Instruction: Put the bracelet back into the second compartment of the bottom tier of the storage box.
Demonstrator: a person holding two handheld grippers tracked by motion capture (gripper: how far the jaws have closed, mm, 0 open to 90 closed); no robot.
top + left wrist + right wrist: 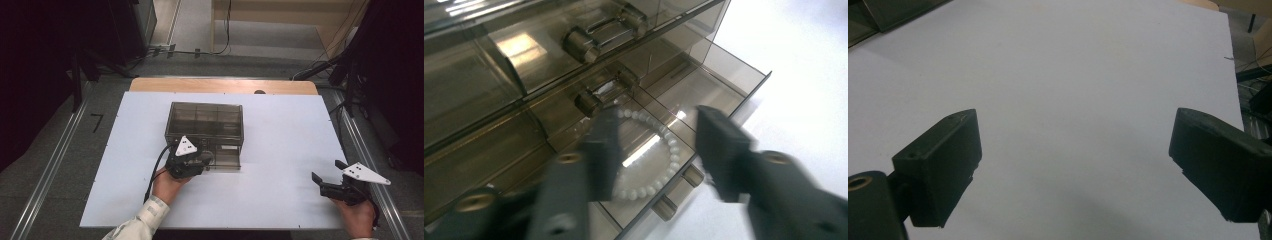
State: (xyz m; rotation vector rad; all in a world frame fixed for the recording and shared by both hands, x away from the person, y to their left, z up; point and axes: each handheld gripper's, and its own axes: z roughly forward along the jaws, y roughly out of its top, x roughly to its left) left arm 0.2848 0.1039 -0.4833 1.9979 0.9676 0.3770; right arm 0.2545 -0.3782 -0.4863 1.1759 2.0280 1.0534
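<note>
Where carpet ends, white board (280, 150) covers table (225, 85).

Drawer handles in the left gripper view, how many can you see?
3. One handle sits on the upper closed drawer, a second handle on the drawer below it, and a third handle on the front of the pulled-out drawer holding the bead bracelet. Others may be hidden.

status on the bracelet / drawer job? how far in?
Done: the lower drawer of the smoky plastic organizer is pulled out, and the white bead bracelet lies inside it.
In hand: the left gripper hovers over the drawer, jaws apart on either side of the bracelet, not pressing it.
Left: likely closing the drawer. The right gripper waits open at the table's right edge.
</note>
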